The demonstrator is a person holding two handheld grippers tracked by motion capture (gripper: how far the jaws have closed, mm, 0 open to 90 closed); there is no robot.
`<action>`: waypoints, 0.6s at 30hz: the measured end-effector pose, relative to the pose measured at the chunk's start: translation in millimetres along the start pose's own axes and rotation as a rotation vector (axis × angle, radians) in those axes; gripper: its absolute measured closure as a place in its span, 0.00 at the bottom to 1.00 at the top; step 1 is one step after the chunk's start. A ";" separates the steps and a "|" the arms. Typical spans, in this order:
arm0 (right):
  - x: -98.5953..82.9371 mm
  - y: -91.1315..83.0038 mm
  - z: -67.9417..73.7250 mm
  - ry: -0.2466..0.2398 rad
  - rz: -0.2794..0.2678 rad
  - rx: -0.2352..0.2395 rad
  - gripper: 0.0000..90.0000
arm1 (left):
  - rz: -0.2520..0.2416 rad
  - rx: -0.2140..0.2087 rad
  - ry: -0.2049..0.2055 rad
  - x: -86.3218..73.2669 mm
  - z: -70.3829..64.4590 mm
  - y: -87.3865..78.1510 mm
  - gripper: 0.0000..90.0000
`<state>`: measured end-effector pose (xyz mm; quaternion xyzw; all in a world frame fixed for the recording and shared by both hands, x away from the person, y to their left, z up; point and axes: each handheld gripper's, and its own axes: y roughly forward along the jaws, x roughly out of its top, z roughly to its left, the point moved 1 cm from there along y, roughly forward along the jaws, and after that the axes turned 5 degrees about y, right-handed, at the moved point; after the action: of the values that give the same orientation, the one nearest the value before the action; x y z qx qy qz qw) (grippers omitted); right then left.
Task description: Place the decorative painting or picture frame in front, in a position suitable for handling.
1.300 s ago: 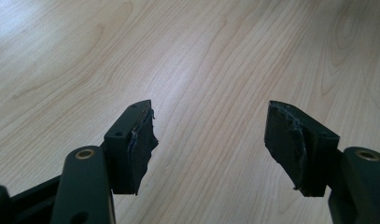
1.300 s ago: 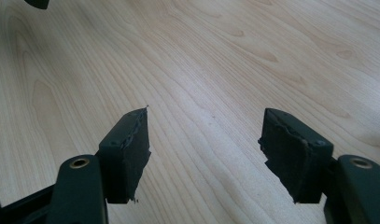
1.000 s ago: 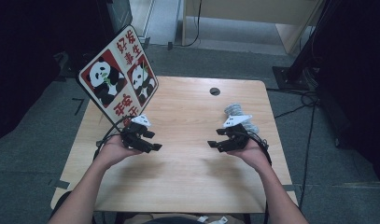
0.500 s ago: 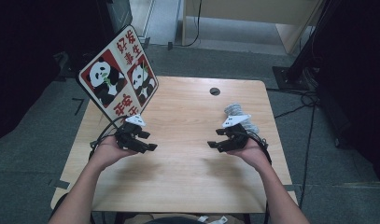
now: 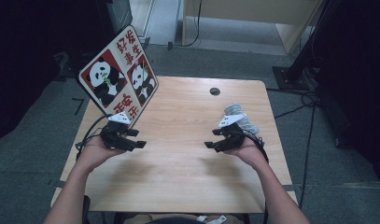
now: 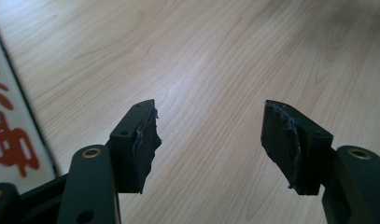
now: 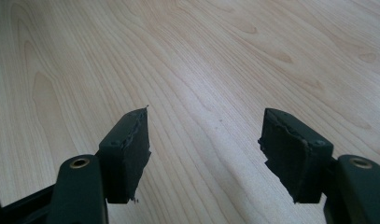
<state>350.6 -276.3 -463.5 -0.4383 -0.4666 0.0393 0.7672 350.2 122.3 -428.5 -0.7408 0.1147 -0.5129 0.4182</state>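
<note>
On the wooden table (image 5: pixel 178 177), most of the surface lies bare — only a small round hole (image 5: pixel 214 91) shows near the far edge. The largest thing is the panda sign (image 5: pixel 117 77), a board with two panda pictures and red characters that leans tilted at the table's far left corner, its lower edge just above the left hand; its white face and dark edge also show at the left of the left gripper view. Smaller is the grey rolled cloth (image 5: pixel 241 119), lying near the right edge, just behind the right hand.

The left gripper (image 5: pixel 140 144) hovers low over the table just in front of the sign, its jaws spread wide with nothing between them. The right gripper (image 5: pixel 210 145) is held the same way, near the cloth but pointing away from it toward the table's middle, jaws likewise wide apart and empty.

As I judge it, the work has hardly begun — neither the sign nor the cloth is gripped, and both grippers wait over bare wood. Everything is left: reaching, closing on a thing, moving it.
</note>
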 end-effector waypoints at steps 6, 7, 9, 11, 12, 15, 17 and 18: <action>0.1 1.9 0.8 -0.003 0.008 0.002 0.37 | -0.006 0.011 -0.019 -4.6 7.2 -9.3 0.41; 0.1 1.5 1.2 -0.005 0.008 0.001 0.37 | -0.011 0.016 -0.025 -5.8 9.0 -12.9 0.41; 0.0 1.4 1.0 -0.004 0.009 0.000 0.37 | -0.014 0.022 -0.031 -7.7 10.2 -16.0 0.41; 0.0 1.4 0.8 0.000 0.011 0.000 0.37 | -0.016 0.025 -0.041 -10.0 12.1 -19.2 0.42; 0.0 1.5 0.8 0.001 0.010 0.000 0.37 | -0.019 0.030 -0.044 -11.5 13.3 -21.4 0.42; 0.2 1.8 1.0 0.008 0.014 0.006 0.37 | -0.025 0.045 -0.061 -14.4 16.8 -26.3 0.42; 0.2 2.2 1.1 0.004 0.014 0.008 0.37 | -0.032 0.052 -0.071 -16.3 19.7 -29.8 0.42; 0.2 2.2 1.1 0.004 0.014 0.008 0.37 | -0.032 0.052 -0.071 -16.3 19.7 -29.8 0.42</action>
<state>350.6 -274.1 -464.7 -0.4384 -0.4620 0.0457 0.7696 352.1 160.6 -419.8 -0.7492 0.0744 -0.4957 0.4330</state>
